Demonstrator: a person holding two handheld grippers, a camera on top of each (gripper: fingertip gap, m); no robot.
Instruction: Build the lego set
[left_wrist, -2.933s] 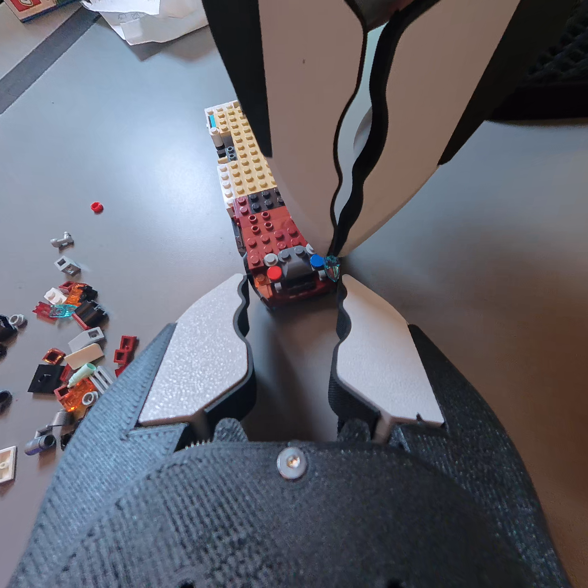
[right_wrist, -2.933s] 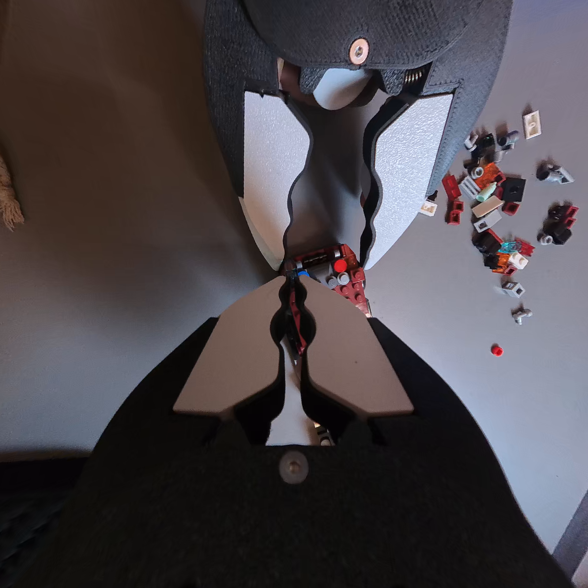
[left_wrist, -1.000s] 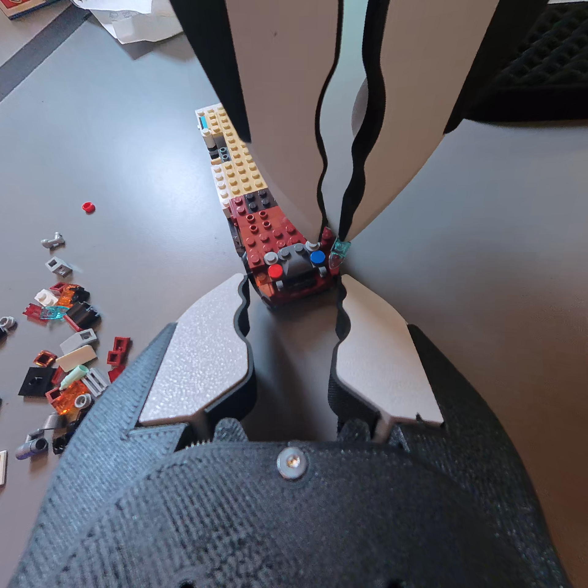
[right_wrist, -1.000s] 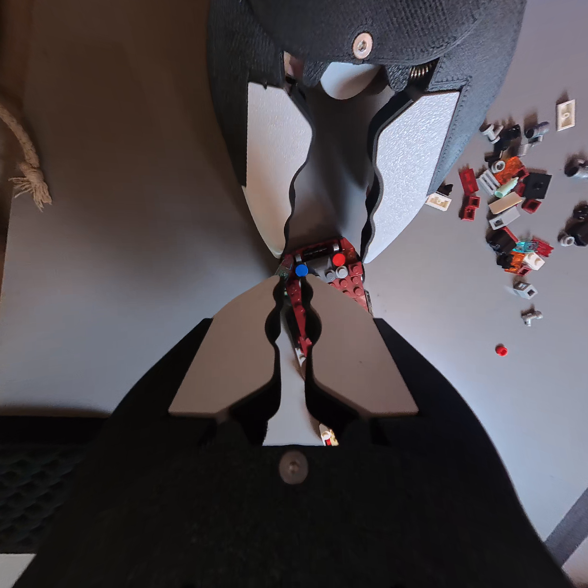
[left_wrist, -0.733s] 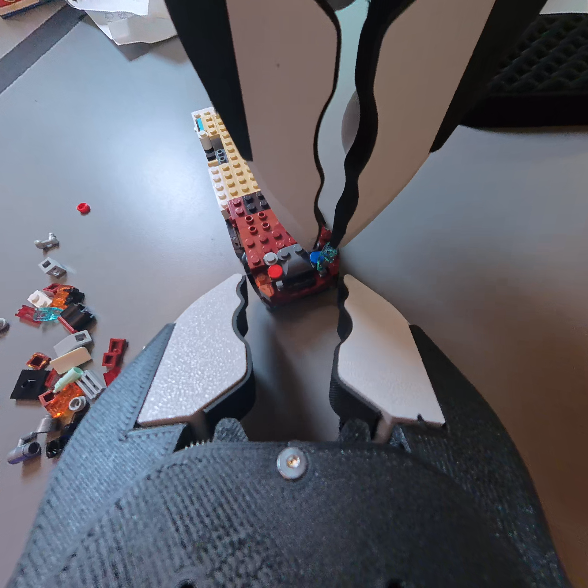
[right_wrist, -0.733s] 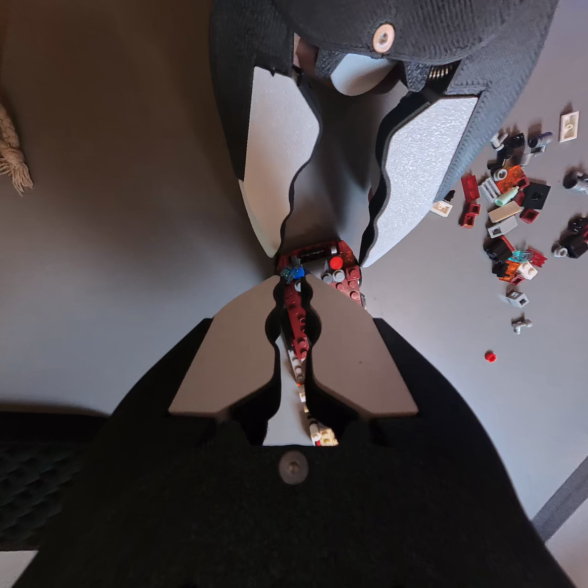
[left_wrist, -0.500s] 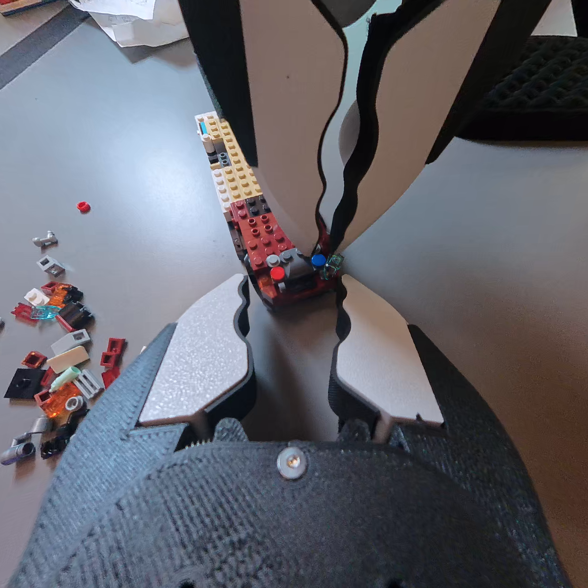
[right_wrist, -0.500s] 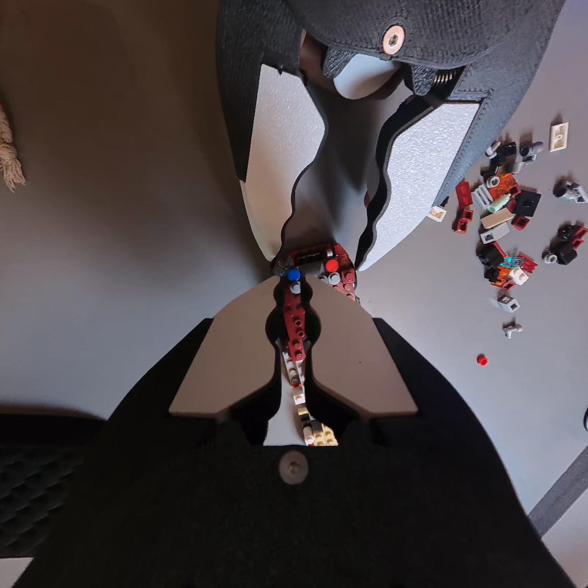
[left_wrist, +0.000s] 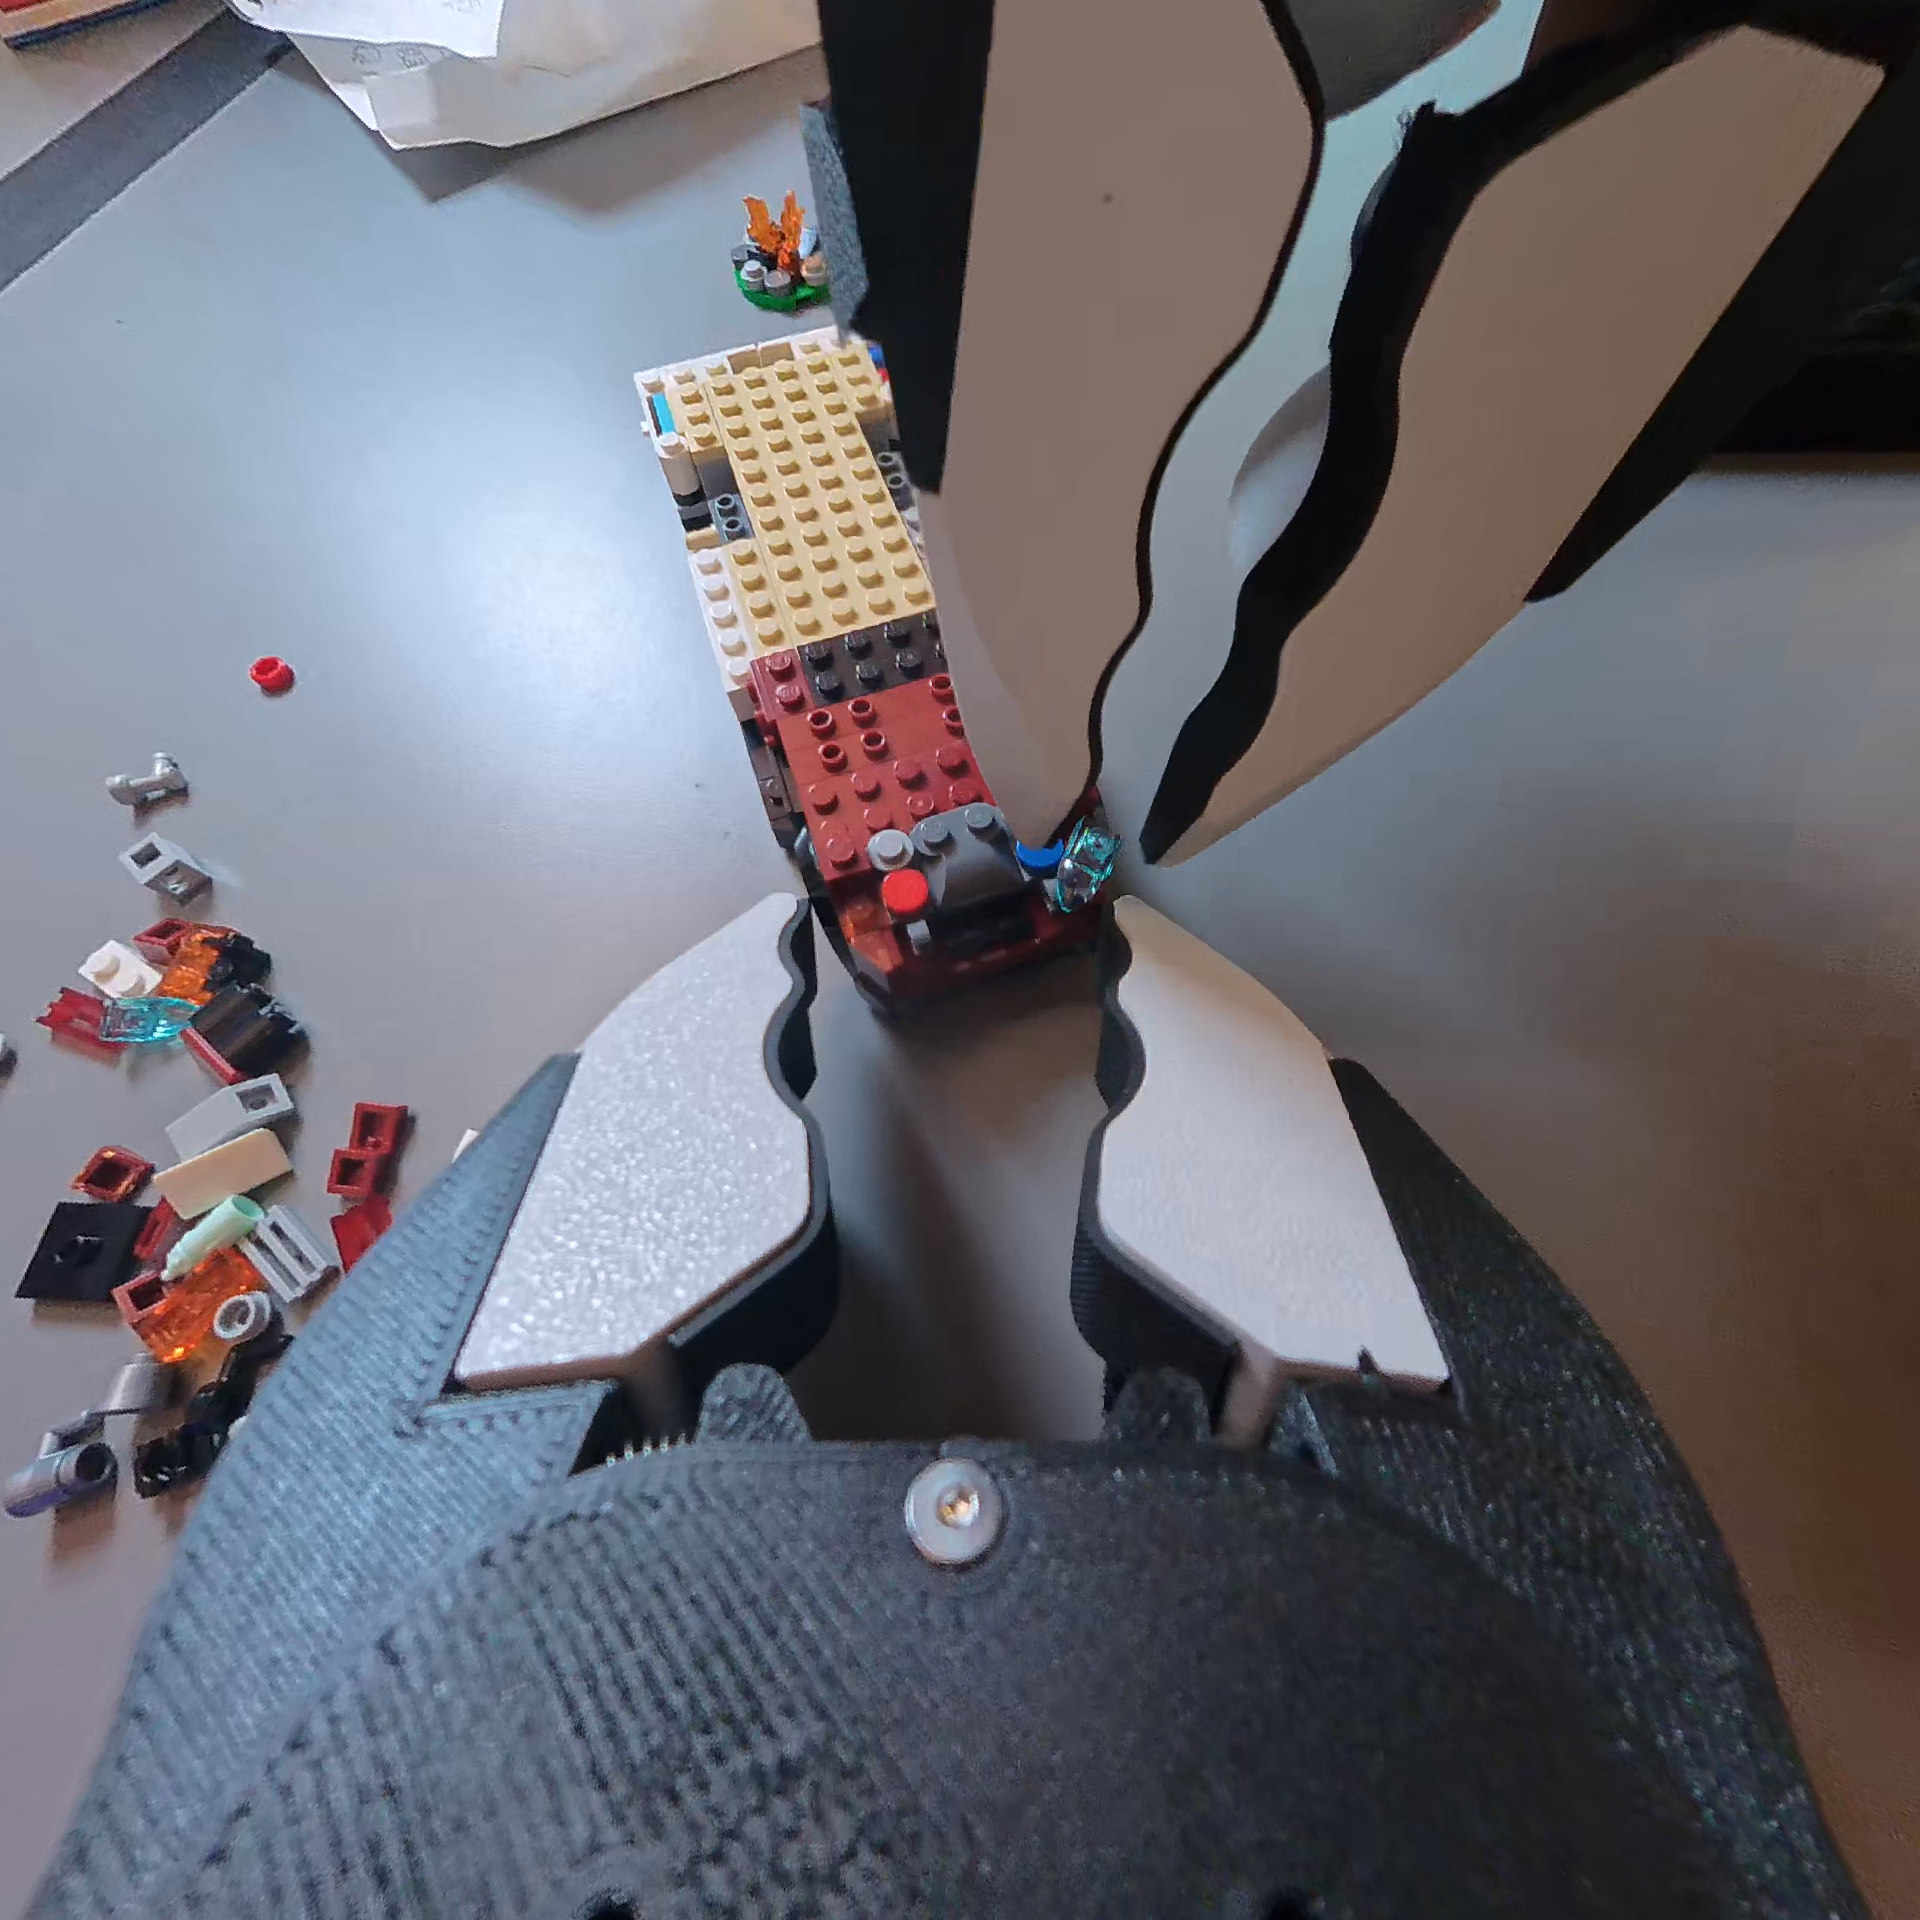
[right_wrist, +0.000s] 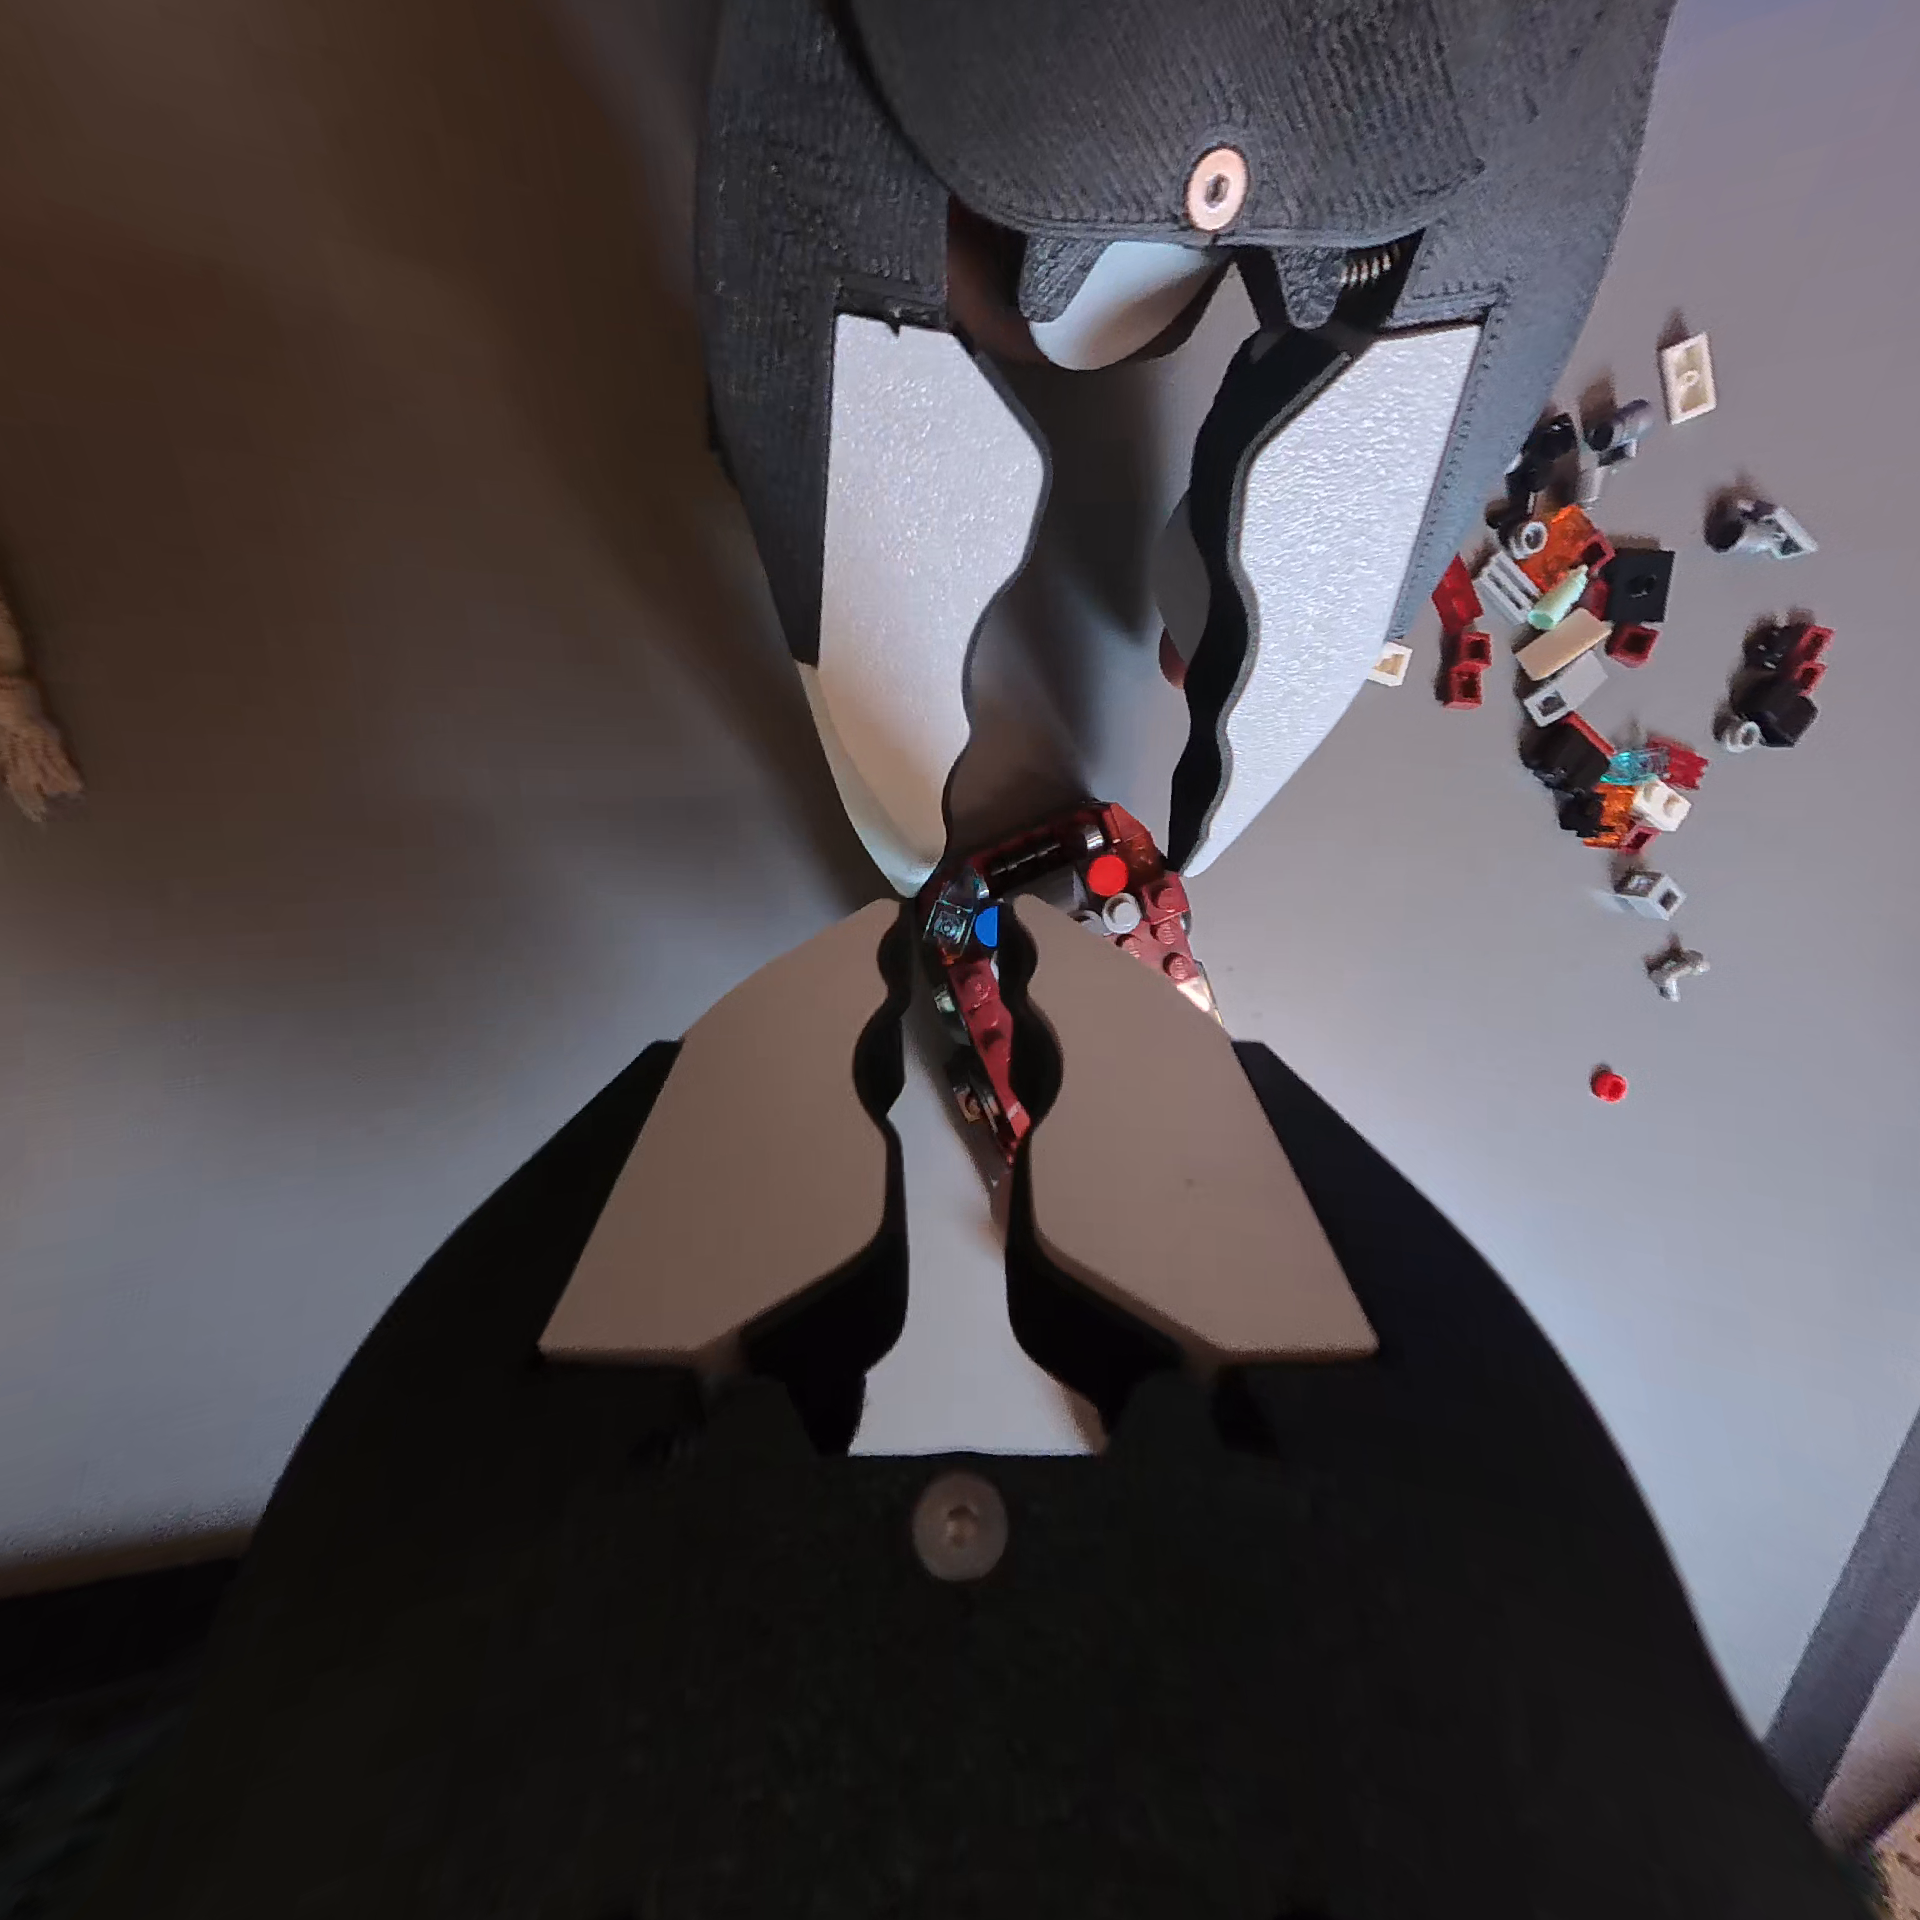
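Your left gripper has its fingers spread wide around the dark-red front end of the brick model, one tip on each side of it. The right-hand tip sits right against the model's corner, while a sliver of table shows beside the other, so you can't tell whether the pads press on it. The model lies flat on the grey table, its tan studded deck running away from those fingers. Your right gripper comes in from the opposite side, its fingers parted a little and gripping nothing. The small clear-blue piece sits on the model's front corner, beside a blue stud, right at that gripper's tips. In the left wrist view one tip stands clear of the piece with table showing between, and the other comes down on the model just behind the stud. A scatter of loose bricks lies well off to one side, with a single red stud apart from them.
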